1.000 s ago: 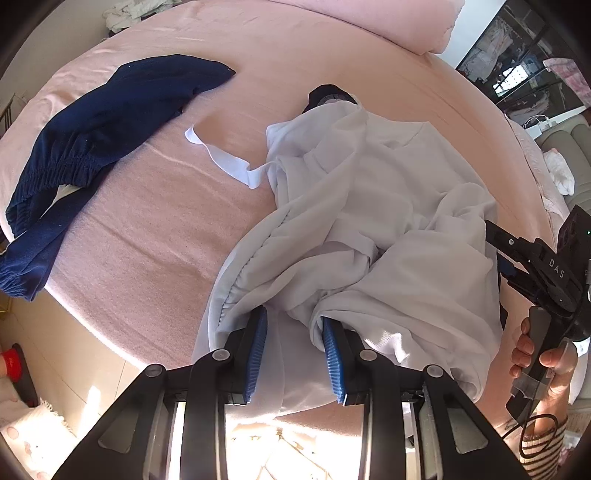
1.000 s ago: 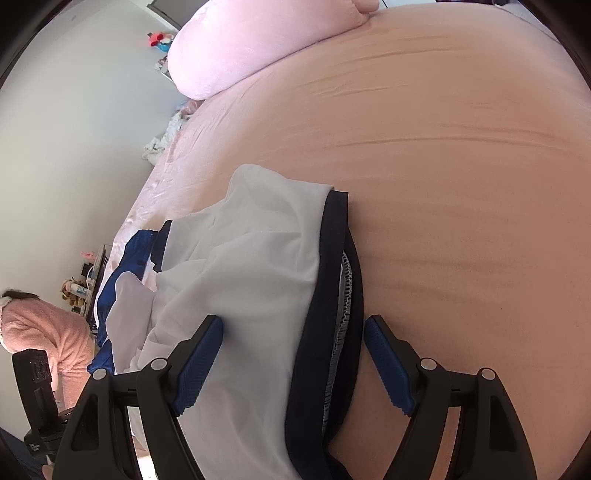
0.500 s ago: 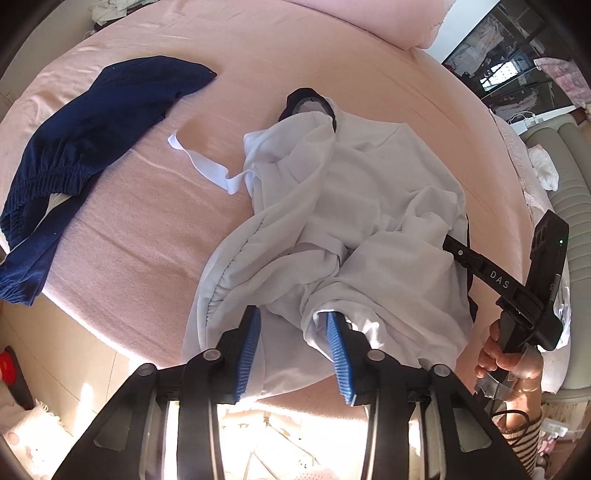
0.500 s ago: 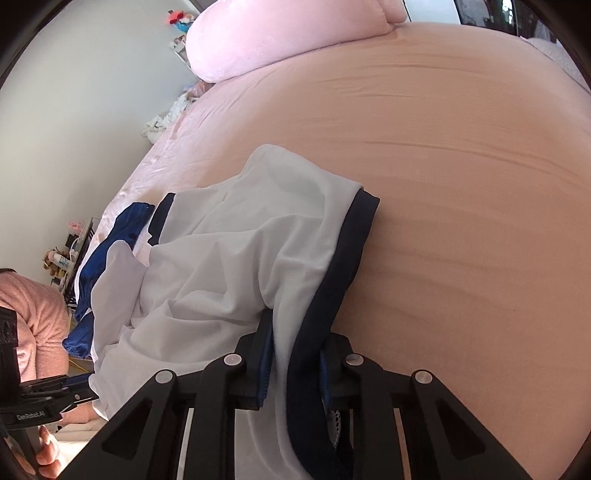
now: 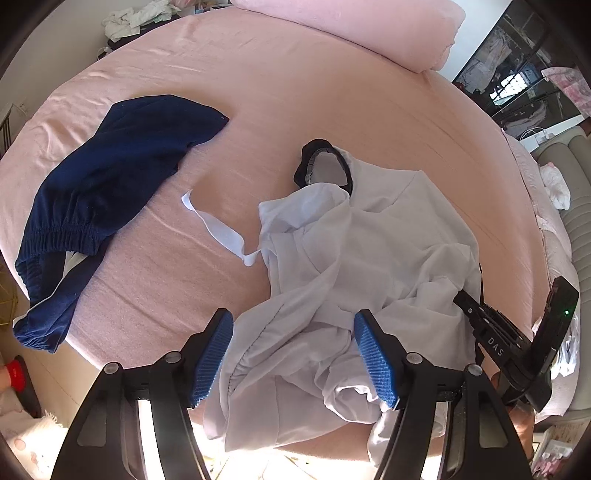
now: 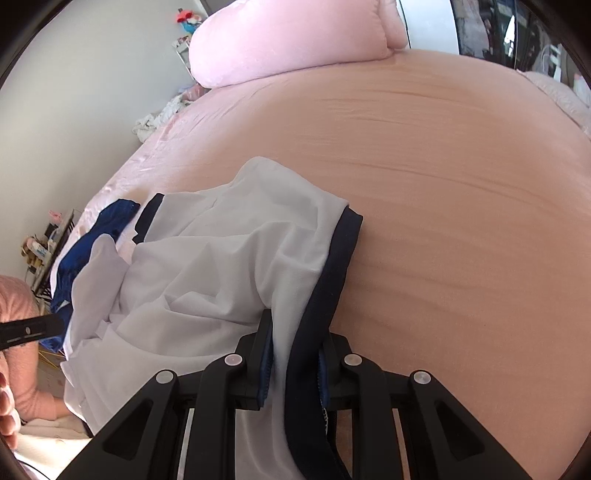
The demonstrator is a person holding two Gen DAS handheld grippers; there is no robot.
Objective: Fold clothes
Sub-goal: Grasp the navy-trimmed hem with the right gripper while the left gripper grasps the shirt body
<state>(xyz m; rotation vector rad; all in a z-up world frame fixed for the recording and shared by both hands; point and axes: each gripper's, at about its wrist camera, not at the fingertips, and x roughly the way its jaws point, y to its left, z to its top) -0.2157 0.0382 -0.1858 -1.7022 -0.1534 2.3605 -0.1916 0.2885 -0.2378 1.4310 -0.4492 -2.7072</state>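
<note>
A crumpled white garment (image 5: 369,251) with a navy trim lies on the pink bed (image 5: 295,92). My left gripper (image 5: 291,328) hovers over its near folds. The jaws are opening, the cloth lies beneath them and the blue pads (image 5: 214,350) do not press on it. In the right wrist view my right gripper (image 6: 295,339) is shut on the white garment (image 6: 221,266) at its navy hem band (image 6: 332,277), with cloth bunched between the fingers. The right gripper's black body (image 5: 495,339) shows at the garment's right side. Navy trousers (image 5: 103,199) lie apart at the left.
A loose white strip (image 5: 218,229) trails from the garment towards the trousers. A rolled pink duvet (image 5: 369,29) lies at the bed's far end. The bed edge (image 5: 110,362) runs close below my left gripper. A pink sleeve (image 6: 22,332) shows at the left of the right wrist view.
My left gripper let go of the white fabric, opened wide and rose. My right gripper closed from wide open onto the navy-trimmed hem and rolled a little.
</note>
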